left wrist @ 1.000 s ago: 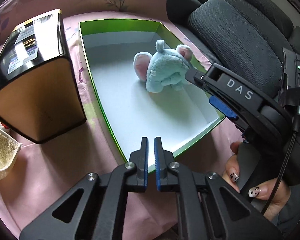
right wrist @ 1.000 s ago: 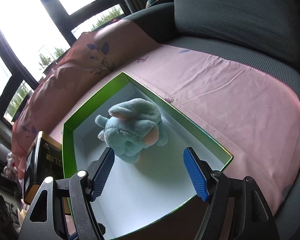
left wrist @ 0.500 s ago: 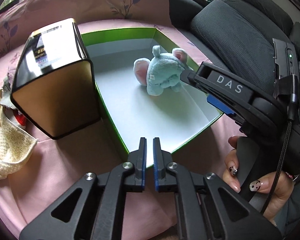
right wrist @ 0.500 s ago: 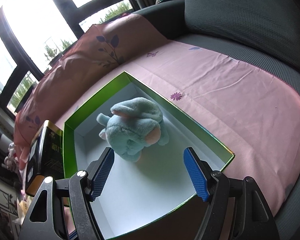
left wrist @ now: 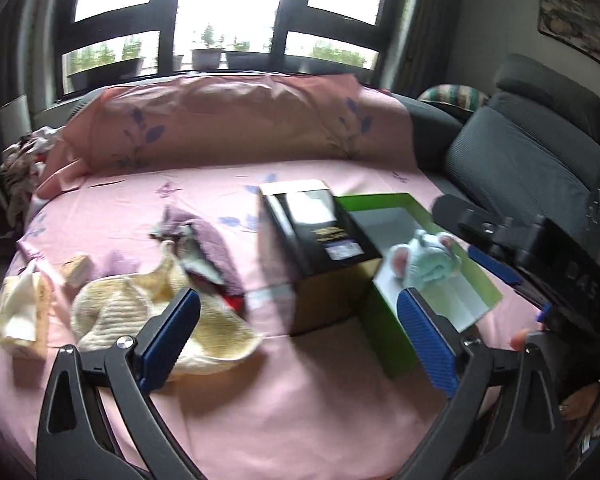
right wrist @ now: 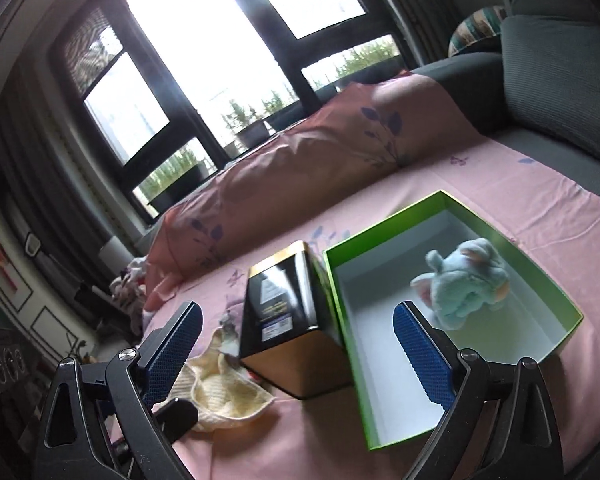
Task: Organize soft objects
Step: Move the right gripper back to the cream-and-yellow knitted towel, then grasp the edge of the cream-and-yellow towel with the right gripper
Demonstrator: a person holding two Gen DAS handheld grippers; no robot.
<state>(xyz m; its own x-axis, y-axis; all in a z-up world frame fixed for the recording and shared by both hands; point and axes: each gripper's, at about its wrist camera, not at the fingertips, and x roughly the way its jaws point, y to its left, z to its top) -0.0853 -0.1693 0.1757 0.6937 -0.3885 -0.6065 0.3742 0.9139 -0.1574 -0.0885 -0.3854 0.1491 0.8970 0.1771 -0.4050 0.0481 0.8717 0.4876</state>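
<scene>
The soft blue toy elephant (right wrist: 466, 282) lies inside the green cardboard box (right wrist: 556, 280) on the pink bed sheet (left wrist: 300, 400), put away. The left gripper (left wrist: 300, 338) and right gripper (right wrist: 300, 354) are opening their jaws, nothing between them, probably ready for the cream knitted cloth (left wrist: 148, 320) nearby.

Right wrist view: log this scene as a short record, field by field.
surface: pink sheet
green box: open, white inside, on the sheet
plush: light blue, lying inside the green box
black tin: beside the box, on its left in this view
cream cloth: on the sheet, left of the tin
left tongs: opening, nothing between them
right tongs: opening, nothing between them
</scene>
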